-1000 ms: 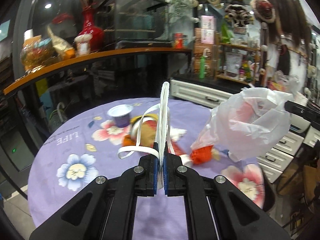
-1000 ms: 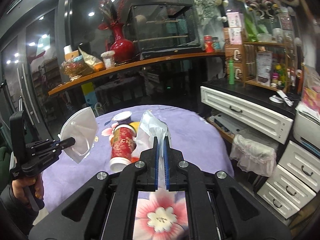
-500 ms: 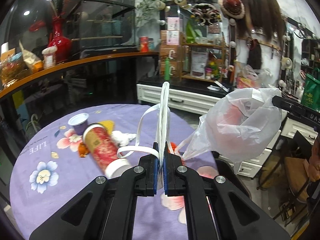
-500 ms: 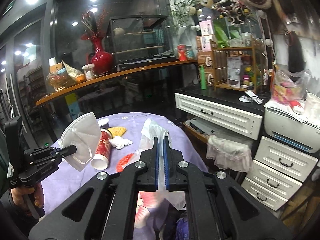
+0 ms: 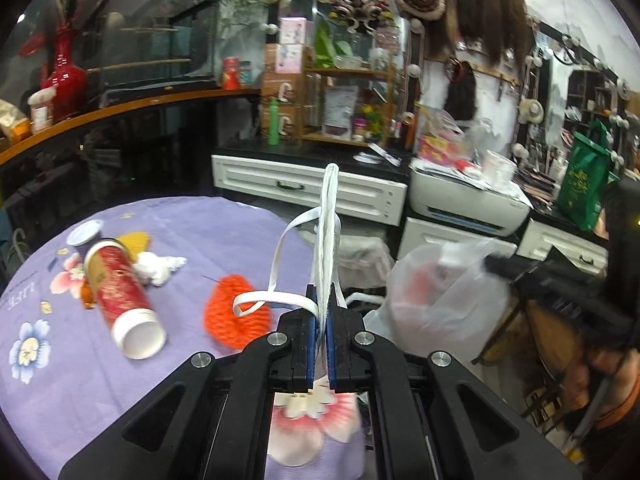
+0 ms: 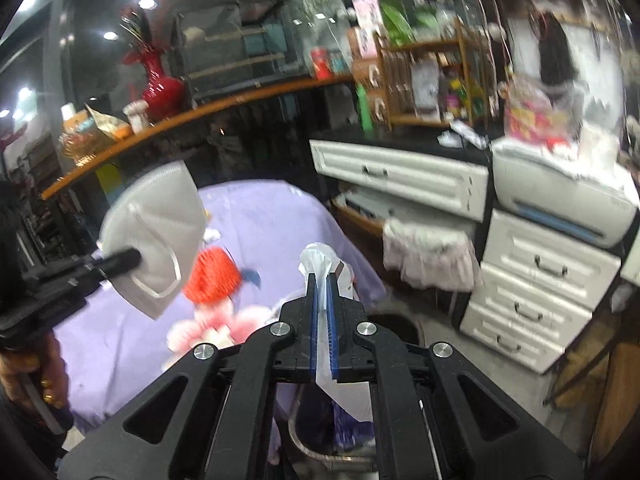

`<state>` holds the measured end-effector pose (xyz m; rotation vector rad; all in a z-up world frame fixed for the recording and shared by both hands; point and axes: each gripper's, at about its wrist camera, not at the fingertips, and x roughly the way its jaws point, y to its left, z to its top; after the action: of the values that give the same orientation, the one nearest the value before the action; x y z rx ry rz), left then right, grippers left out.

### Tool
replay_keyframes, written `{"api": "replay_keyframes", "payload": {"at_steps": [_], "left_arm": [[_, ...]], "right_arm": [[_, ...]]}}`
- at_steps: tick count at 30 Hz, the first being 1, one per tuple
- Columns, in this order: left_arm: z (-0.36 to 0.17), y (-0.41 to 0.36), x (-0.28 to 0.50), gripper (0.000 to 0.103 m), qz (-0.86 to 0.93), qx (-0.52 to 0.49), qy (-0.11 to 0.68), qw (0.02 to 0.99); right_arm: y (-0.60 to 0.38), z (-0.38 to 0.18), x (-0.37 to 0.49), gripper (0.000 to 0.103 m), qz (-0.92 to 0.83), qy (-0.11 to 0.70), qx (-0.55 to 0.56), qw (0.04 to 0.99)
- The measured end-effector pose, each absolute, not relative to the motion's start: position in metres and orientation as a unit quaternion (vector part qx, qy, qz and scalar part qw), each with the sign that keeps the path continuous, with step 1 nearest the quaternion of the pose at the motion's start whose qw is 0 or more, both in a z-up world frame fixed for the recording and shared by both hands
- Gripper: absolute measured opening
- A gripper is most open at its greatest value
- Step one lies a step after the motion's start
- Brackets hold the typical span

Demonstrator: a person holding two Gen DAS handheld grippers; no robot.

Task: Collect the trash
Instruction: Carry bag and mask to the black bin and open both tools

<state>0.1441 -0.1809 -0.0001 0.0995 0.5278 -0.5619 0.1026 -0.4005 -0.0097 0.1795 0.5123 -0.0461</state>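
Both views have swung right since a second ago; the plastic bag (image 5: 444, 300) has dropped from high at the right of the left wrist view to the lower right, beyond the rim of the bench (image 5: 72, 380), and the mask has travelled along with it; biggest first, then: the round bench under its purple flowered cloth fills the lower left of both frames; the translucent bag hangs at lower right in the left wrist view, something red showing blurred through it; the right hand-held gripper (image 6: 323, 280) has its blue pads pressed together on a bunched fold of that bag, bottom centre of the right wrist view; the white face mask (image 6: 154, 236) shows broadside at left centre of the right wrist view, and edge-on at centre in the left wrist view, its straps looping out to the left; the left hand-held gripper (image 5: 323, 294) is clamped tight on its lower edge; on the bench at left centre of the left wrist view, a red paper cup (image 5: 120, 292) lies on its side, white mouth toward the camera; an orange-red knitted scrap (image 5: 234, 312) sits just left of the gripper; a crumpled white tissue (image 5: 158, 268) lies just right of the cup; a small purple pot (image 5: 85, 233) sits just behind the cup.
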Motion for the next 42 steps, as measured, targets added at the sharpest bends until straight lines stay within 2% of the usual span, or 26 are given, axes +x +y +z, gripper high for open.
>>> {"api": "replay_keyframes", "payload": {"at_steps": [16,18,20,22,42], "left_arm": [[-0.05,-0.259,0.136,0.005,-0.343,0.083,0.326,0.877],[-0.057,-0.266,0.136,0.005,-0.348,0.087,0.336,0.871],[-0.066,-0.274,0.136,0.005,-0.352,0.094,0.347,0.864],[-0.074,-0.28,0.137,0.005,-0.356,0.101,0.357,0.858],[-0.147,-0.327,0.145,0.005,-0.347,0.166,0.432,0.816]], "right_arm": [[-0.435,-0.144,0.135,0.006,-0.052,0.374,0.161,0.912],[-0.44,-0.158,0.134,0.017,-0.065,0.385,0.17,0.905],[-0.446,-0.166,0.13,0.049,-0.077,0.391,0.179,0.9],[-0.453,-0.168,0.122,0.057,-0.09,0.383,0.187,0.9],[-0.51,-0.162,0.053,0.057,-0.176,0.345,0.22,0.895]]}}
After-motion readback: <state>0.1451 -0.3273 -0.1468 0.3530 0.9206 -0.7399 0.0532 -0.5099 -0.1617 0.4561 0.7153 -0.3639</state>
